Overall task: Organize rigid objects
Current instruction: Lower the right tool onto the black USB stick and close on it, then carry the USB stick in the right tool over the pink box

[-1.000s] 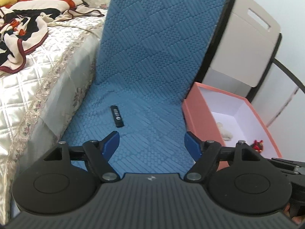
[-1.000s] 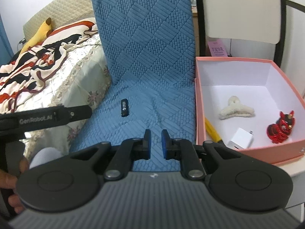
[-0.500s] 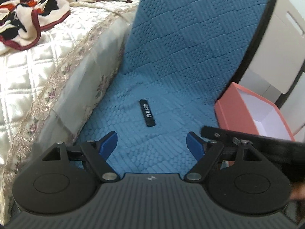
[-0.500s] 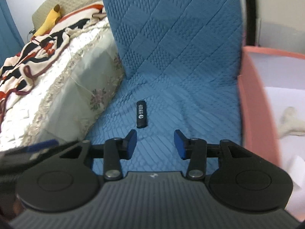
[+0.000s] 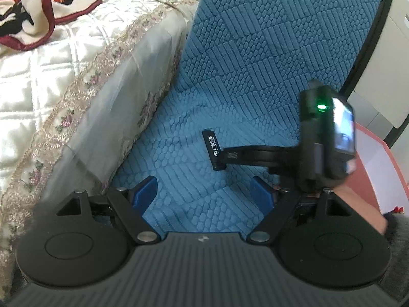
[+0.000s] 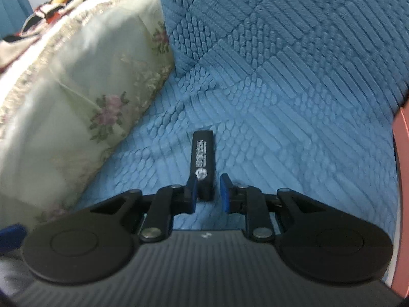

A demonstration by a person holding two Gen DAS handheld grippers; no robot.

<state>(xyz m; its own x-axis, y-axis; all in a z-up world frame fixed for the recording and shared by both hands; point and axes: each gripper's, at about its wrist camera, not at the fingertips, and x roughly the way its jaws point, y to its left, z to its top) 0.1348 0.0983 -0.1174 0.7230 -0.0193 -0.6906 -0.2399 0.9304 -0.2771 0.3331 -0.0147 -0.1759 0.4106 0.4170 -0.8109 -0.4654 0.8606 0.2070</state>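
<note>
A small black stick-shaped device with white print [image 6: 202,158] lies on the blue quilted chair seat [image 6: 294,153]. My right gripper [image 6: 208,192] is low over the seat with its blue fingers on either side of the device's near end, a small gap showing on the right side. In the left wrist view the same device [image 5: 212,148] lies mid-seat, with the right gripper's body [image 5: 324,138] reaching in from the right. My left gripper [image 5: 203,194] is open and empty, hovering nearer than the device. The pink box [image 5: 378,168] stands at the right.
A bed with a cream quilted cover [image 5: 64,81] and floral trim lies left of the chair, a patterned blanket [image 5: 38,7] on it. The chair back [image 5: 281,25] rises behind the seat. A white panel [image 5: 393,51] stands behind the box. The box edge [image 6: 401,179] shows at the right.
My right gripper has moved left and down from near the box to the black device, opening and now straddling its near end. My left gripper has shifted slightly left, staying open.
</note>
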